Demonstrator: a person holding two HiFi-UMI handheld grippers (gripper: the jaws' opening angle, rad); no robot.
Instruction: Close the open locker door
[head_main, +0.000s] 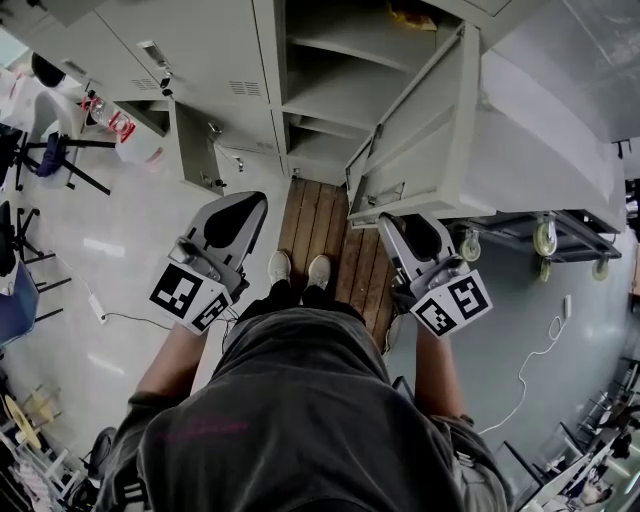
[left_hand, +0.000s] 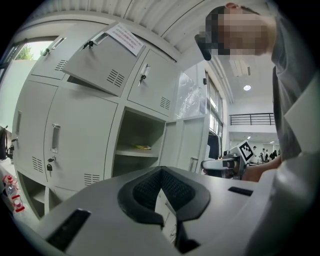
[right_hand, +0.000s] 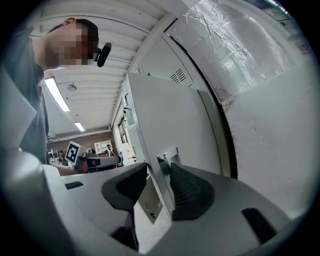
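The grey locker door (head_main: 425, 130) stands swung out from the open locker (head_main: 330, 100), whose shelves show inside. My right gripper (head_main: 405, 225) is at the door's free edge. In the right gripper view the door (right_hand: 170, 120) runs between the jaws, which are shut on its edge beside the metal latch (right_hand: 167, 154); the right gripper (right_hand: 159, 172) holds it there. My left gripper (head_main: 235, 215) hangs left of the locker, apart from it. In the left gripper view it (left_hand: 161, 172) is shut on nothing and faces the open compartment (left_hand: 140, 145) and the door (left_hand: 192, 142).
I stand on a wooden pallet (head_main: 325, 235) in front of the lockers. Another small locker door (left_hand: 102, 65) hangs tilted open at the upper left. A wheeled cart frame (head_main: 545, 235) sits to the right of the door. Bottles (head_main: 105, 115) and a chair (head_main: 55, 155) are at the left.
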